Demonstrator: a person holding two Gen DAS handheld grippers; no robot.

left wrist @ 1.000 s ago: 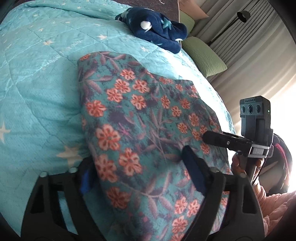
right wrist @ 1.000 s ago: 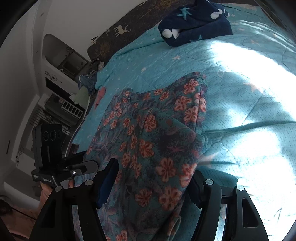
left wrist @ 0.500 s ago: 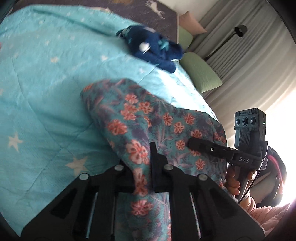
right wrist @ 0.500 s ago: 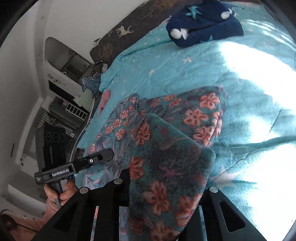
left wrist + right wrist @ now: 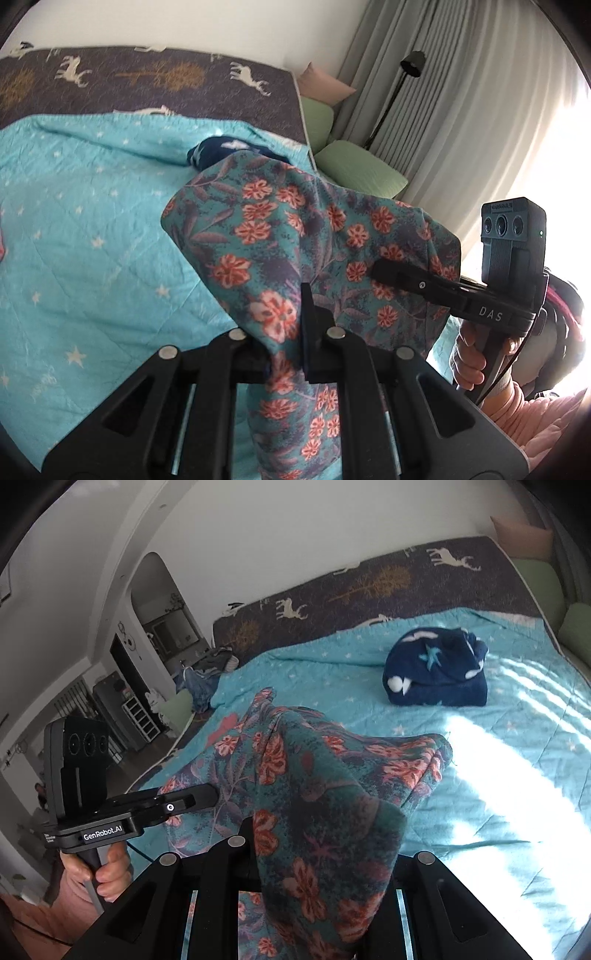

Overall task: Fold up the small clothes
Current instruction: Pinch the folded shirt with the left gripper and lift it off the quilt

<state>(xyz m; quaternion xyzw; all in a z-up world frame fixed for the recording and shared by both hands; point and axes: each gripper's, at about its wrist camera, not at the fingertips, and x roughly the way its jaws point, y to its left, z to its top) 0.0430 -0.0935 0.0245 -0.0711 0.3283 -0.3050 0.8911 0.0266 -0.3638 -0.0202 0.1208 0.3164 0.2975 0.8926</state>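
A teal floral garment with orange flowers hangs lifted above the turquoise star quilt. My left gripper is shut on one edge of it; cloth drapes down between the fingers. My right gripper is shut on the other edge, and the garment covers its fingers. In the left wrist view the right gripper pinches the cloth at the right. In the right wrist view the left gripper pinches it at the left.
A folded navy fleece garment with stars lies further back on the bed, partly hidden in the left wrist view. A dark deer-print blanket is at the head. Green cushions, curtains and a lamp stand beside the bed.
Both grippers closed on the floral garment's edges and raised it off the quilt. The cameras tilted up, so the headboard and wall now show.
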